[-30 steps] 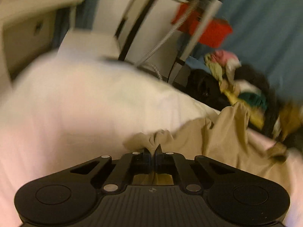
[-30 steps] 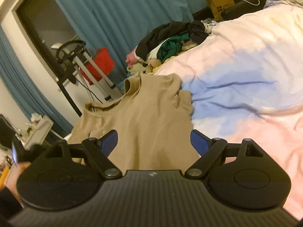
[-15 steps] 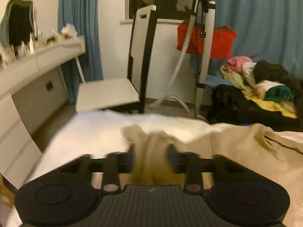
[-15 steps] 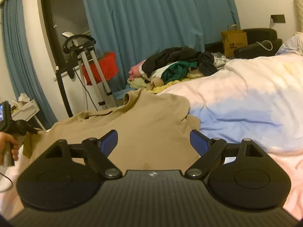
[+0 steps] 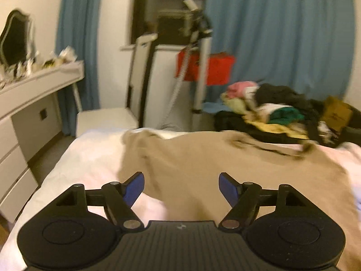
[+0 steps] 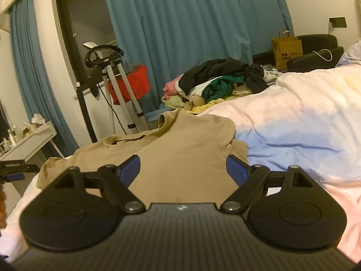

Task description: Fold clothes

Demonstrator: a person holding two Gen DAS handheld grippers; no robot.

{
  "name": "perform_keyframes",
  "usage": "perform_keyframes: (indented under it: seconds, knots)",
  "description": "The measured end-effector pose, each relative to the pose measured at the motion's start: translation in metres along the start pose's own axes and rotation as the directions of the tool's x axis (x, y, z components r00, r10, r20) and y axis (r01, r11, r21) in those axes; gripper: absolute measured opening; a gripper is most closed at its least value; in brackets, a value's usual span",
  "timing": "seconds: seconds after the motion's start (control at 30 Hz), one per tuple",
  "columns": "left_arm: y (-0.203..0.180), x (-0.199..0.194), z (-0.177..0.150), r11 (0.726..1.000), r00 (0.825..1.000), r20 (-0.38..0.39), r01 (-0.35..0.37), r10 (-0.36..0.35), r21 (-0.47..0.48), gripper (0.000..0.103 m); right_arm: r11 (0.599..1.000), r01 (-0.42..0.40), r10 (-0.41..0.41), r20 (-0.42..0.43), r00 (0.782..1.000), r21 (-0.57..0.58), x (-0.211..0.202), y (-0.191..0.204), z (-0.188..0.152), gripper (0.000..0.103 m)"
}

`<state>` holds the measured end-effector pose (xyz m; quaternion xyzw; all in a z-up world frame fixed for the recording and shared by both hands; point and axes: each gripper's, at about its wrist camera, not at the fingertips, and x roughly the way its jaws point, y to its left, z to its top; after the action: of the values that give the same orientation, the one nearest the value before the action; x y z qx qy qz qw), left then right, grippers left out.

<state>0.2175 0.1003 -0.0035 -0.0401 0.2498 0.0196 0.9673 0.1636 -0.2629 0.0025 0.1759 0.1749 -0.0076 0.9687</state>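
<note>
Tan shirt [image 6: 171, 144] is lying spread on the bed [image 6: 293, 122], neckline toward the clothes pile [image 6: 216, 79], its length running away from both grippers; left gripper [image 5: 180, 186] and right gripper [image 6: 182, 168] are hovering wide, empty, at its near edge

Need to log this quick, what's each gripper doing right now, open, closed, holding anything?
Left gripper: open, holding nothing, above the tan shirt.
Right gripper: open, holding nothing.
</note>
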Motion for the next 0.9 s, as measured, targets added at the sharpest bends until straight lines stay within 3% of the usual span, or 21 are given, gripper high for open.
perform_keyframes:
  seconds: [0.13, 0.23, 0.33, 0.4, 0.57, 0.83, 0.9]
  knots:
    - [-0.048, -0.056, -0.022, 0.994, 0.995, -0.020, 0.099, -0.098, 0.042, 0.076, 0.998, -0.050, 0.051, -0.016, 0.999, 0.047, -0.007, -0.007, 0.004, 0.085]
    - [-0.074, -0.093, -0.046, 0.984, 0.987, -0.037, 0.160, -0.157, 0.081, 0.078, 0.983, -0.083, 0.087, -0.021, 0.996, 0.165, -0.008, -0.024, 0.006, 0.086]
    - [-0.087, -0.111, -0.072, 0.978, 0.979, -0.059, 0.197, -0.193, 0.071, 0.078, 0.951, -0.142, 0.157, -0.031, 0.987, 0.273, 0.003, -0.046, 0.010, 0.084]
    - [-0.093, -0.120, -0.087, 0.974, 0.975, -0.073, 0.217, -0.212, 0.061, 0.078, 0.940, -0.130, 0.155, -0.054, 0.987, 0.317, 0.017, -0.063, 0.008, 0.085]
    - [-0.096, -0.113, -0.107, 0.978, 0.976, -0.063, 0.209, -0.206, 0.030, 0.078, 0.917, -0.089, 0.129, -0.077, 0.989, 0.388, 0.054, -0.092, 0.005, 0.081]
    - [-0.077, -0.065, -0.110, 0.983, 0.979, -0.099, 0.175, -0.180, -0.050, 0.078, 0.887, -0.017, 0.063, -0.085, 0.994, 0.461, 0.115, -0.124, -0.001, 0.080]
    - [-0.069, -0.055, -0.112, 0.983, 0.978, -0.116, 0.166, -0.175, -0.082, 0.078, 0.928, 0.010, 0.023, -0.084, 0.996, 0.372, 0.118, -0.107, -0.002, 0.074]
